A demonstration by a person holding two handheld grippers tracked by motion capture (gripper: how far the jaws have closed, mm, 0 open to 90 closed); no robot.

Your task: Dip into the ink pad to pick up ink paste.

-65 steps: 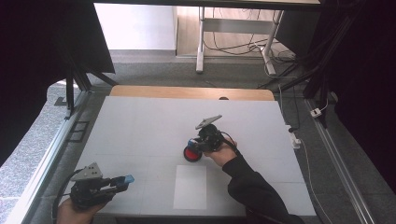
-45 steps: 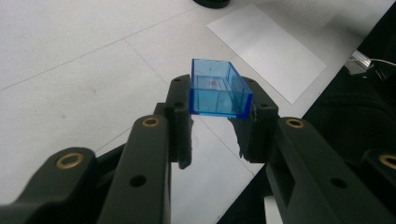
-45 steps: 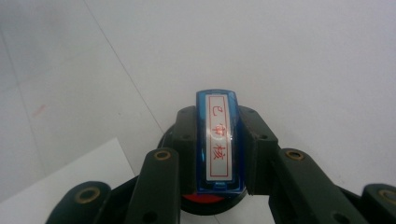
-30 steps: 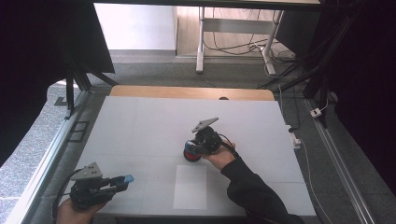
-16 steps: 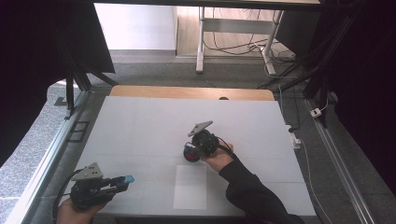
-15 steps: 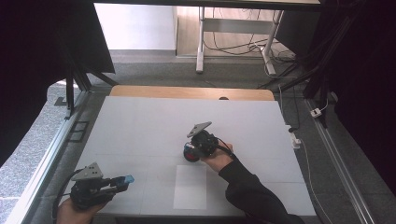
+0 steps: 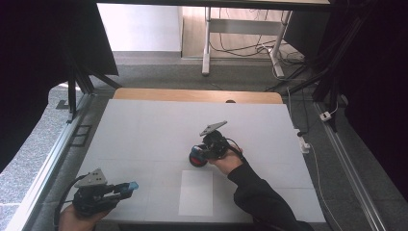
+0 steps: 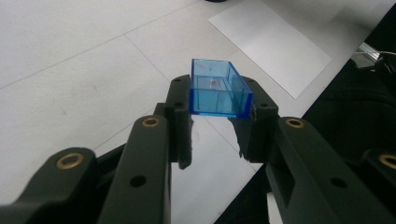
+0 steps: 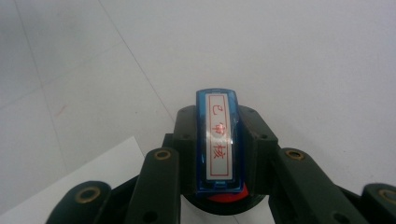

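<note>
Right gripper view shows the stamp (image 9: 218, 140) clamped between its jaws, the left jaws gripping the blue cap (image 8: 217, 88); next, press it onto paper (image 7: 196, 191).

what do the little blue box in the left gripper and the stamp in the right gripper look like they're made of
The blue box looks like clear, glossy hard plastic: you see the table through its walls. The stamp seems blue translucent plastic too, with a white printed label with red characters on top; its red-and-black base is likely plastic, though that is less sure.
</note>
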